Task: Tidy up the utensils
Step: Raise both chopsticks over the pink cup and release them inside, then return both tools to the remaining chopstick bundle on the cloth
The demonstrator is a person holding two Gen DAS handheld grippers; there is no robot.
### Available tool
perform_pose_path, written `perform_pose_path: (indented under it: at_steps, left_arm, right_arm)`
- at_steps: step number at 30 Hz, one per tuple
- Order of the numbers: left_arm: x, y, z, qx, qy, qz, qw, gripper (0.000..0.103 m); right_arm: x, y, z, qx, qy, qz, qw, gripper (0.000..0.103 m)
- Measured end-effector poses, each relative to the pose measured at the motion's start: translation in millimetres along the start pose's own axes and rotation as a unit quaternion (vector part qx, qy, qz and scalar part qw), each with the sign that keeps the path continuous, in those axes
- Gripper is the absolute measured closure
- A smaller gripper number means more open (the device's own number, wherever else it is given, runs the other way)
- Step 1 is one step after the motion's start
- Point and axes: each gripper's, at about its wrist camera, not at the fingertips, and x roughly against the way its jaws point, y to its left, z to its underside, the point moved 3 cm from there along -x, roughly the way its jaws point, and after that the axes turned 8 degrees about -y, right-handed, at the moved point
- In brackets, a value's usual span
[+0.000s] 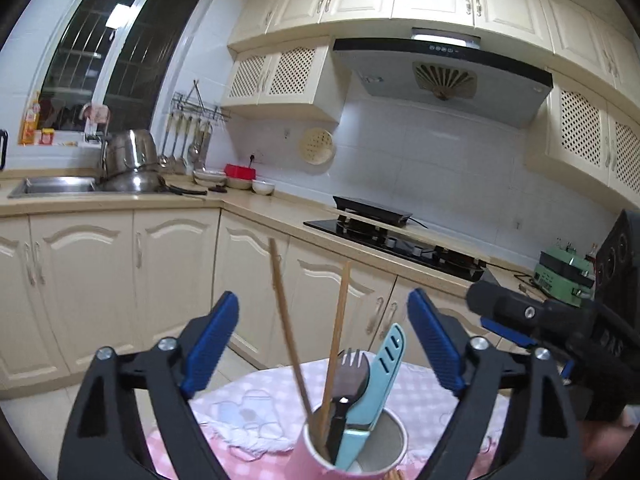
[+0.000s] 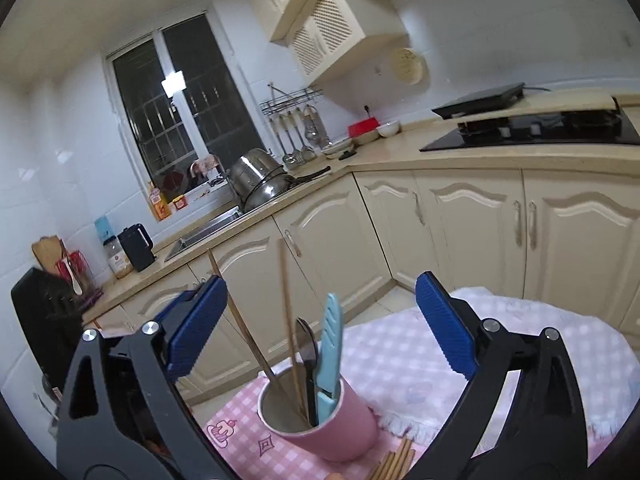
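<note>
Standing on the pink checked tablecloth (image 2: 400,360), the pink cup (image 2: 340,428) held two chopsticks (image 2: 288,320), a fork (image 1: 350,372) and a blue knife (image 2: 332,344). Left gripper (image 1: 322,344) and right gripper (image 2: 322,326) both hovered released, empty, either side.

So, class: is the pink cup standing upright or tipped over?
Upright. The pink cup stands on the checked cloth with its mouth upward, and the chopsticks, fork and blue knife stick up from it.
</note>
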Motion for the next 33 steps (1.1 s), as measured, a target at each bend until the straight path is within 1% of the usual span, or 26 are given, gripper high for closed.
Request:
perform_pose_path:
  at_steps: [2, 5, 11, 17, 22, 27, 33]
  left_arm:
    - [9.1, 0.0, -0.1, -0.01, 0.005, -0.006, 0.9999, 0.011]
    - [19.5, -1.6, -1.6, -0.022, 0.011, -0.02, 0.9995, 0.01]
    - [37.3, -6.8, -4.2, -0.039, 0.031, -0.041, 0.9979, 0.01]
    - [56.0, -16.4, -9.9, -0.06, 0.043, -0.049, 0.9961, 0.01]
    - [71.2, -22.7, -11.6, -0.074, 0.056, -0.054, 0.9943, 0.01]
    - [81.4, -25.8, -2.9, -0.08, 0.076, -0.054, 0.9925, 0.01]
    - [86.4, -25.1, 19.4, -0.078, 0.108, -0.056, 0.9895, 0.01]
  right_arm:
    - [6.8, -5.3, 0.9, -0.008, -0.001, 0.009, 1.0, 0.007]
    - [14.5, -11.4, 2.5, -0.011, 0.004, 0.025, 1.0, 0.006]
    - [32.1, -19.2, 7.4, -0.015, 0.015, 0.048, 0.999, 0.006]
    - [51.4, -21.5, 8.7, -0.006, 0.025, 0.069, 0.997, 0.006]
    - [68.3, -21.6, 13.8, 0.014, 0.048, 0.097, 0.994, 0.006]
    - [82.9, -24.1, 26.6, 0.026, 0.076, 0.117, 0.99, 0.006]
    - [94.6, -28.3, 48.8, 0.039, 0.111, 0.132, 0.984, 0.006]
